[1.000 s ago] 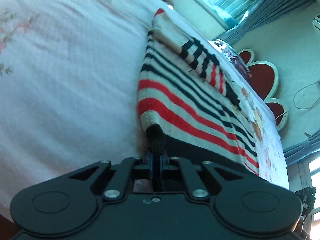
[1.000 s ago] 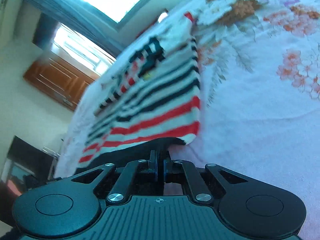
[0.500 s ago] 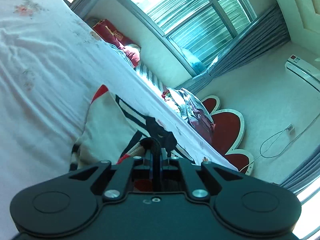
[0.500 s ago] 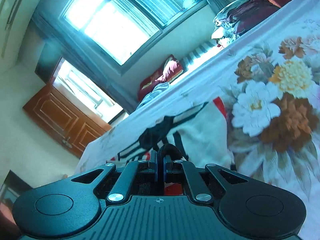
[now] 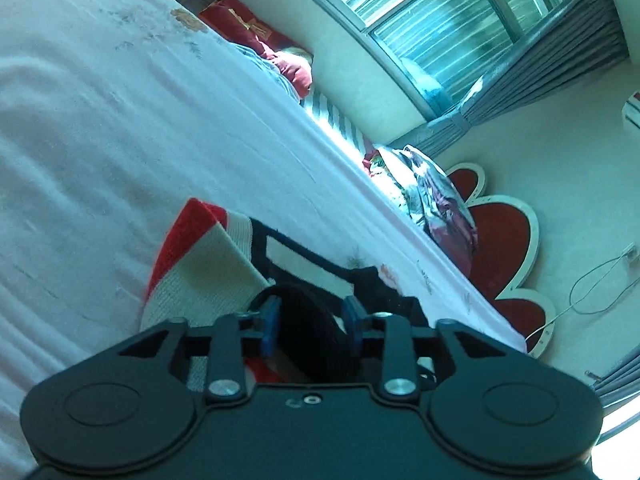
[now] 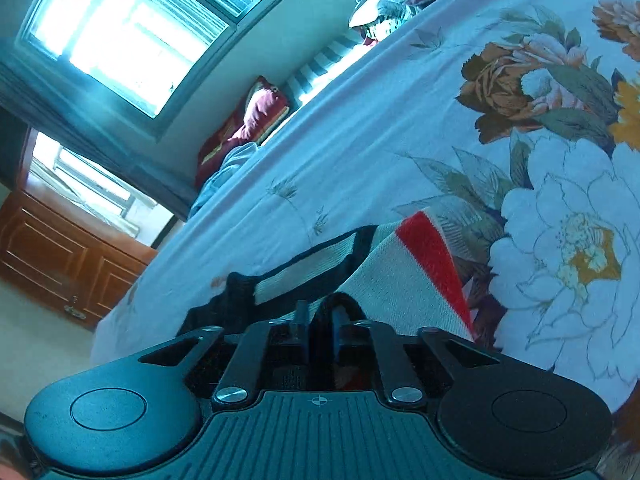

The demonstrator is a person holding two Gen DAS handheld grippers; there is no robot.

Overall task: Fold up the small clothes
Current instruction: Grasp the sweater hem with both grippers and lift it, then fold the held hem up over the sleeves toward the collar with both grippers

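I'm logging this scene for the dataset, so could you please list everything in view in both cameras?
striped sweater: one, cream with red and black stripes, on the bed by both grippers
bedsheet: one, pale floral, covering the bed
red cushion: one, dark red, far bed edge
clothes pile: one, mixed colours, beside the headboard
headboard: one, red, scalloped
window: one, bright
wooden cabinet: one, brown
left gripper: fingers apart, dark hem between
right gripper: fingers nearly together around the hem
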